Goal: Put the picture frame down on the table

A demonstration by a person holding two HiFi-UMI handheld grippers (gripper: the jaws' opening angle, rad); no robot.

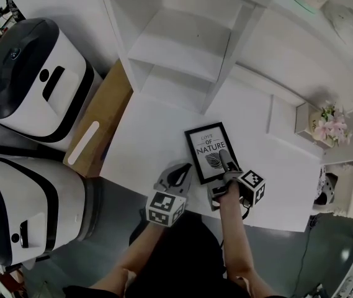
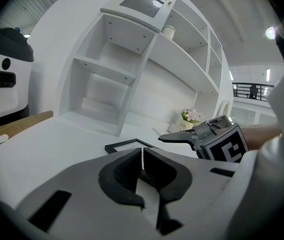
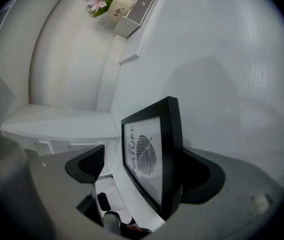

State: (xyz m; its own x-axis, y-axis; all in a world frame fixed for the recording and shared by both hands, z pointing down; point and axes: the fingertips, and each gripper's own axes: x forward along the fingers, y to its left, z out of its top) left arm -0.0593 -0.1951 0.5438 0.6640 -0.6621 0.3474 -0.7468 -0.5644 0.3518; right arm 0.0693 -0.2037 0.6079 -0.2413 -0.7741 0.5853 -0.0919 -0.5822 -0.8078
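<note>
**Frame between open jaws, left gripper closed beside it**

The picture frame, black-edged with a leaf print and the word NATURE, is on the white table in front of the open shelf unit, near the table's front edge. The right gripper reaches over its lower right corner. In the right gripper view the jaws stand apart with the frame's edge between them: one pad is clear of the printed face, with white showing in the gap, and the other pad sits behind the frame's back, seemingly against it. Whether the frame lies fully flat or is tipped up a little at that corner is hard to judge.

The left gripper rests just beside the frame's lower left corner, jaws pressed together on nothing (only a thin seam shows between the pads). A small pot of pink flowers stands well apart at the table's right end.
</note>
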